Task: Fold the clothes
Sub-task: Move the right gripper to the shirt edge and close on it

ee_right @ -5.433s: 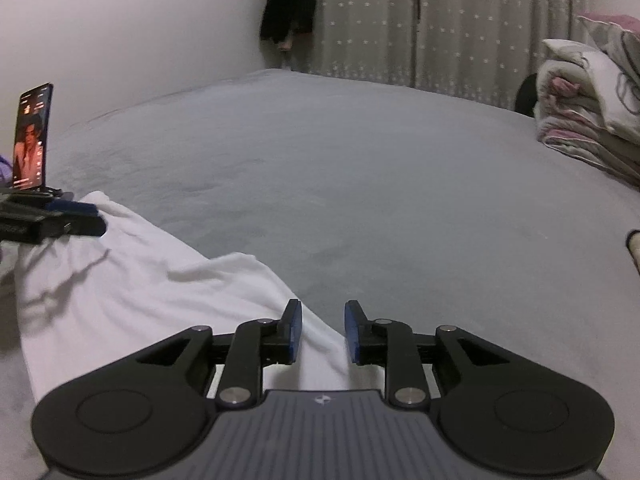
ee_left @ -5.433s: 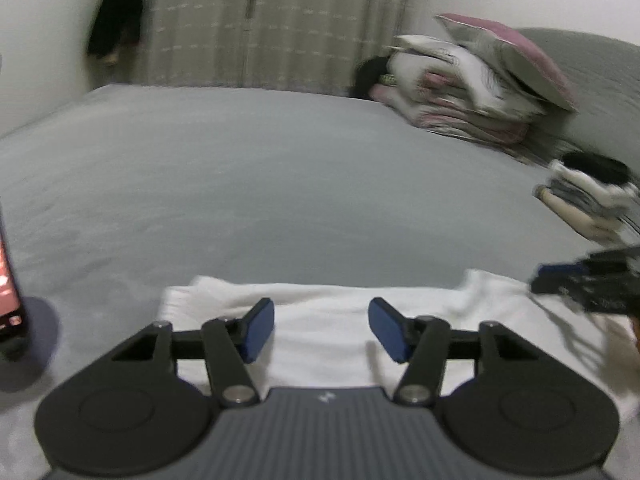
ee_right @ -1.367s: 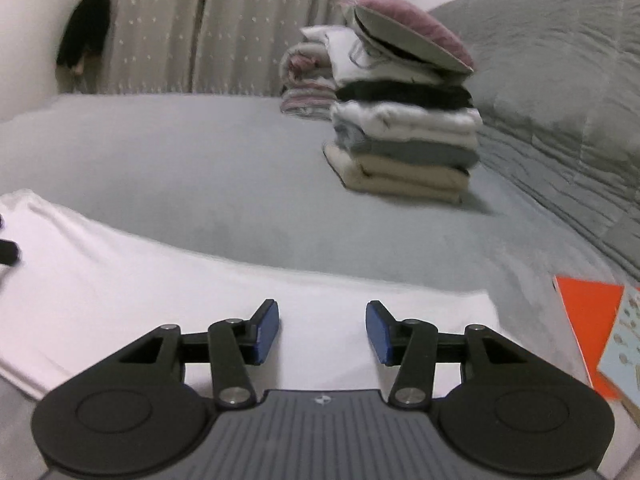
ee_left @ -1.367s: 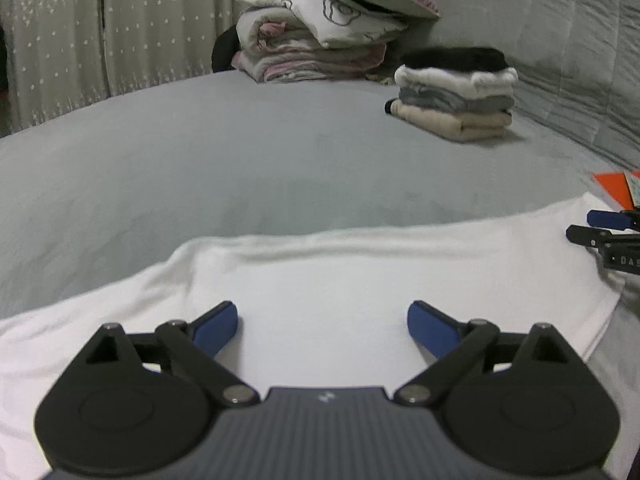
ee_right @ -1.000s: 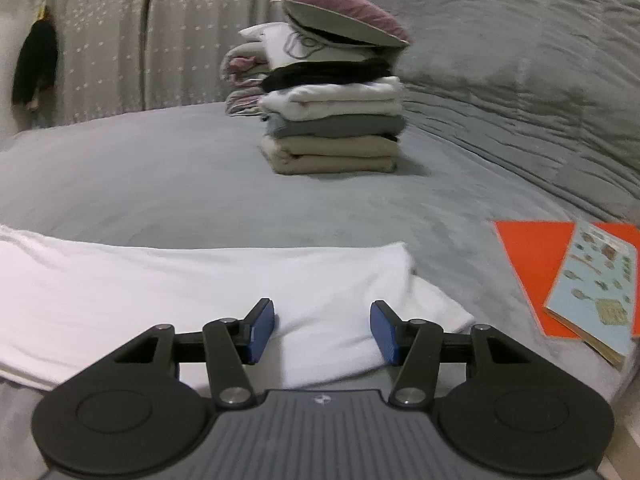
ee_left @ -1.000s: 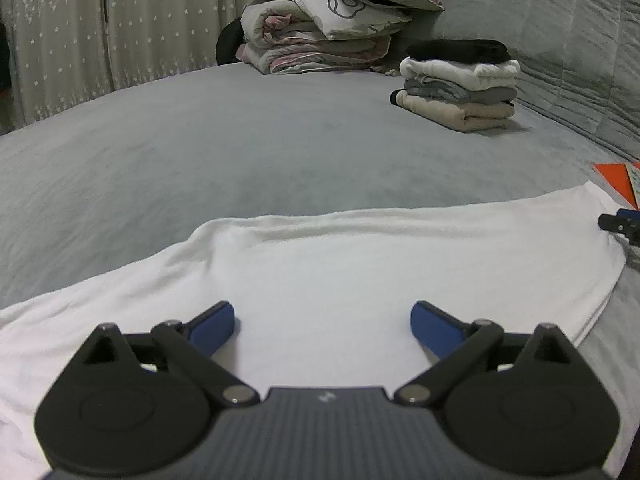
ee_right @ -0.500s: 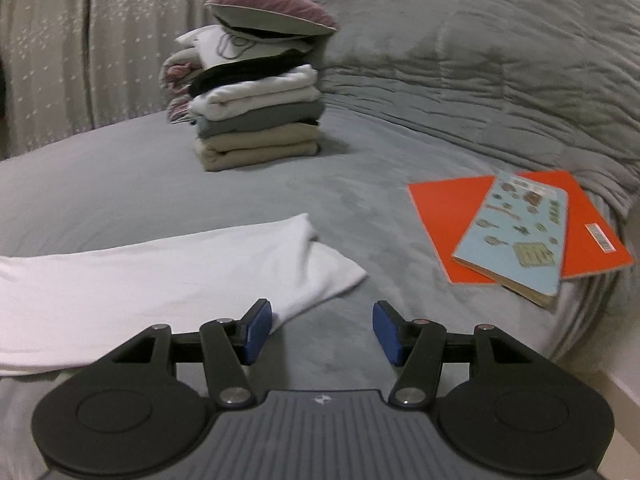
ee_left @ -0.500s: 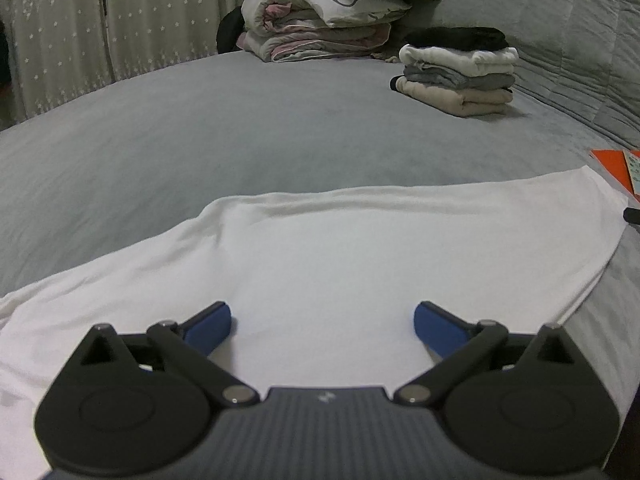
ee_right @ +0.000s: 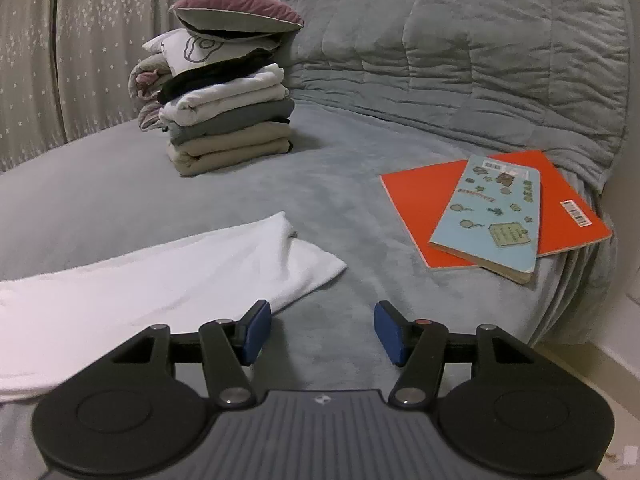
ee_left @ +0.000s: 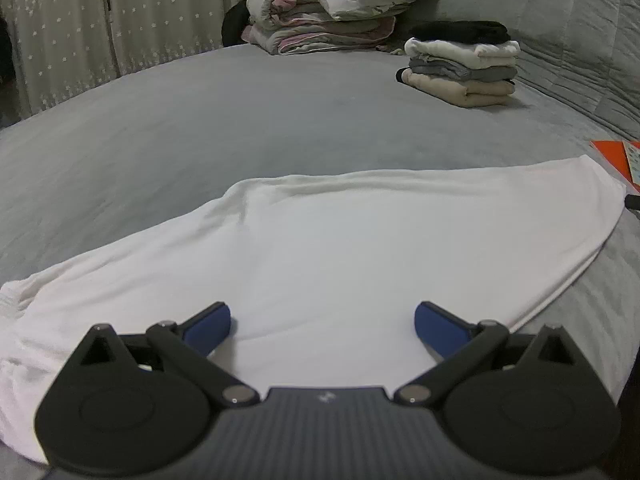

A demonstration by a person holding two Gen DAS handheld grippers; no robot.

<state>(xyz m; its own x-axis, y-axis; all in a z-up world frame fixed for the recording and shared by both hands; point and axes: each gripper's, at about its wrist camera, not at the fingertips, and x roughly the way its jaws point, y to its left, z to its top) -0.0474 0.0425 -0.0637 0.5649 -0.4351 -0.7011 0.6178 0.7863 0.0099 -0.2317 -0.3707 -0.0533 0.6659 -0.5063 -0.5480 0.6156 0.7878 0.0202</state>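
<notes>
White garment [ee_left: 340, 240] lies flat for folding; our left gripper [ee_left: 322, 326] wide, right gripper [ee_right: 322, 330] moderately open, both empty.

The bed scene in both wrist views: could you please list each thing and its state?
White garment: spread flat, partly folded.
Left gripper: open, nothing held.
Right gripper: open, nothing held.
Clothes stack: folded, piled.
Blue book: closed, lying on orange book.
</notes>
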